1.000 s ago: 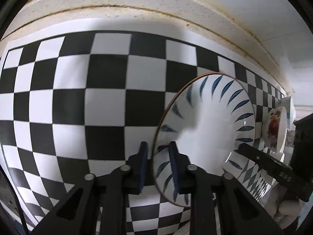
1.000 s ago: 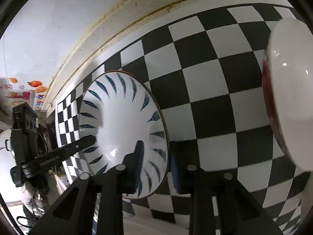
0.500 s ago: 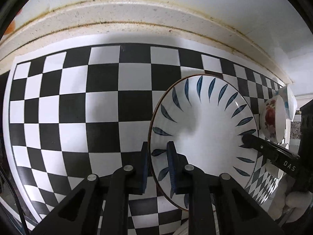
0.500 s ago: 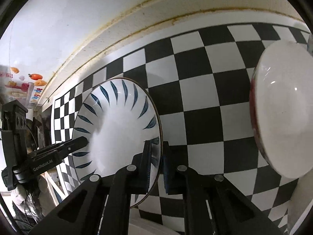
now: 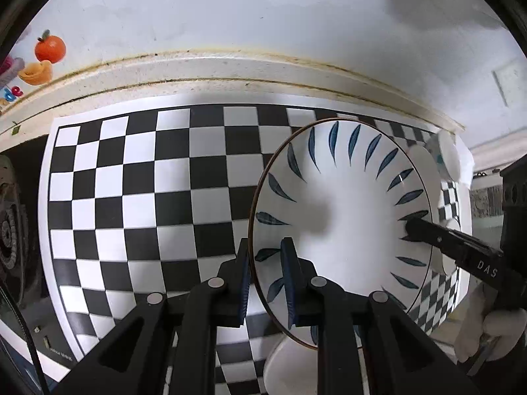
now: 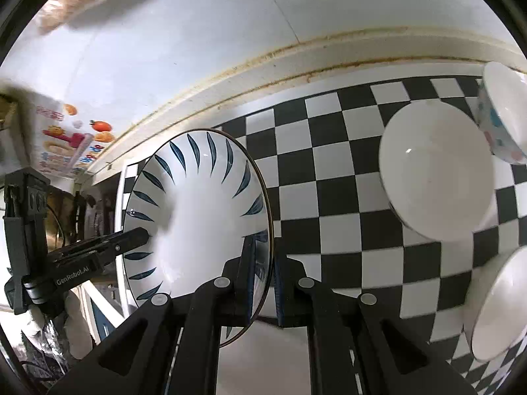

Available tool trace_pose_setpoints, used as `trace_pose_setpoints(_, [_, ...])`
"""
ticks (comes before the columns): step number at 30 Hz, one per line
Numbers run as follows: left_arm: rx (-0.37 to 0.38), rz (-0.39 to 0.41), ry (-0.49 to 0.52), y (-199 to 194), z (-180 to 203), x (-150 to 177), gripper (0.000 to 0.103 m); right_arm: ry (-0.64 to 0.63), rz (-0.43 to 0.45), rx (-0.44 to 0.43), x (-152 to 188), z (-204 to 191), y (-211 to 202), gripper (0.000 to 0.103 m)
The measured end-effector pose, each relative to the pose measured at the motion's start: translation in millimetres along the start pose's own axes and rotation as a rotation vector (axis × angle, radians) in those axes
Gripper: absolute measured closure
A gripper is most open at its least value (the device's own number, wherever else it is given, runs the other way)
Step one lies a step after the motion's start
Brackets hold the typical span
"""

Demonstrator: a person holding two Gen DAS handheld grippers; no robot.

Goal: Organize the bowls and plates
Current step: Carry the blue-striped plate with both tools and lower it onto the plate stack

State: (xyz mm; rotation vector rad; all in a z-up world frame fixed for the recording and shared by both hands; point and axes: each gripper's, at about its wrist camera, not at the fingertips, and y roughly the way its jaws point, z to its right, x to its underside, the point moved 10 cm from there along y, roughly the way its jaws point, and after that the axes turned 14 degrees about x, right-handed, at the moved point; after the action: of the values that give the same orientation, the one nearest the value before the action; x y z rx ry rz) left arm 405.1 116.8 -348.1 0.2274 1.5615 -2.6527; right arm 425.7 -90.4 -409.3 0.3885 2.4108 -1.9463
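Observation:
A white plate with blue leaf marks [image 5: 349, 217] is held in the air above the checkered mat [image 5: 138, 204]. My left gripper [image 5: 265, 273] is shut on its left rim. My right gripper [image 6: 262, 265] is shut on its right rim; the plate [image 6: 204, 217] fills the left of the right wrist view. Each gripper shows in the other's view, the right one [image 5: 428, 233] and the left one [image 6: 131, 237], clamped on the opposite rim. A white dish [image 5: 290, 362] lies under the plate, mostly hidden.
White bowls [image 6: 434, 171] stand on the mat's right side, with a dotted bowl [image 6: 500, 108] behind and another bowl [image 6: 497, 306] at the front right. A speckled ledge [image 5: 230, 65] and a white wall run along the back. A stove burner [image 5: 10, 230] lies left of the mat.
Both grippers have risen and drawn back with the plate; more of the mat, ledge and wall shows. The right jaws closed onto the rim.

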Motion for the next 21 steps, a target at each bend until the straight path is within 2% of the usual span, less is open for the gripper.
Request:
trace_pose_setpoints(10, [0.011, -0.002, 0.044, -11, 42, 46, 0.088, -0.007, 0.029, -0.018, 54, 12, -46, 0.092])
trace_pose_setpoints(21, [0.02, -0.072, 0.056, 4, 55, 105, 0.088, 0.002, -0.018, -0.025, 127, 37, -46, 0.092])
